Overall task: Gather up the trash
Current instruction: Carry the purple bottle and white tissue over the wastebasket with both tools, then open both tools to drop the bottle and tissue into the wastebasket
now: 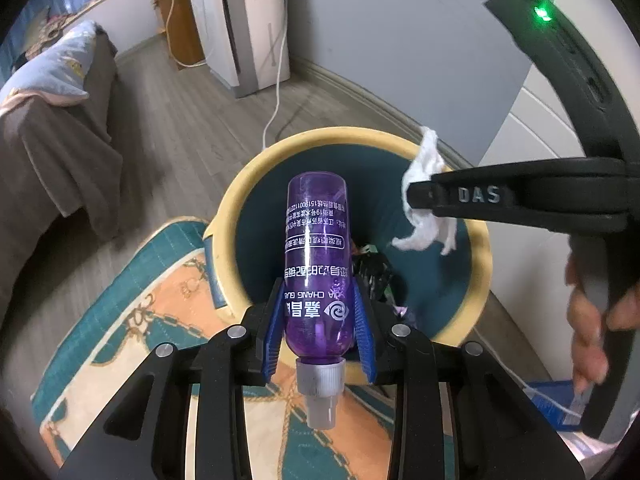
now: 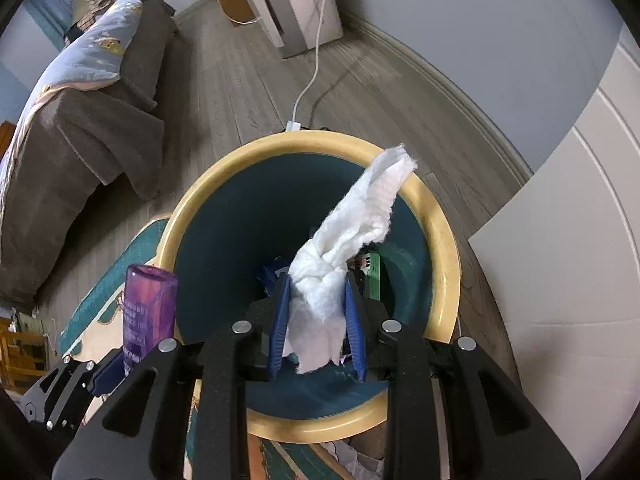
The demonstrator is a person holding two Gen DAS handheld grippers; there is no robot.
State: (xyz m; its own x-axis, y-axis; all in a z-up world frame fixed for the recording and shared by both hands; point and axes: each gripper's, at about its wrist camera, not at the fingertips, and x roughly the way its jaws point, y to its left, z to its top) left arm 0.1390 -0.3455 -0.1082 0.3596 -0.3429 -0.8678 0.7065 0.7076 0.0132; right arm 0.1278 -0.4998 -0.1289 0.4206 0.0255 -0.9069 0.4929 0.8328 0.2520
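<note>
A round bin with a cream rim (image 1: pixel 256 168) (image 2: pixel 200 184) and dark teal inside stands on the floor below both grippers, with some dark and green rubbish at its bottom. My left gripper (image 1: pixel 318 312) is shut on a clear purple bottle (image 1: pixel 316 240), grey cap toward the camera, held over the bin's mouth. The same purple bottle (image 2: pixel 150 312) shows at the bin's left rim in the right wrist view. My right gripper (image 2: pixel 316 312) is shut on a crumpled white tissue (image 2: pixel 356 224) above the bin's opening. In the left wrist view that tissue (image 1: pixel 426 196) hangs from the right gripper's black fingers (image 1: pixel 460 196).
A patterned teal and orange rug (image 1: pixel 132 320) lies by the bin. A bed with a brown cover (image 1: pixel 56 152) is at the left, a white appliance (image 1: pixel 248 24) and its cable (image 1: pixel 276 96) at the back, a white cabinet (image 2: pixel 560 260) at the right. A person's hand (image 1: pixel 592 320) holds the right gripper.
</note>
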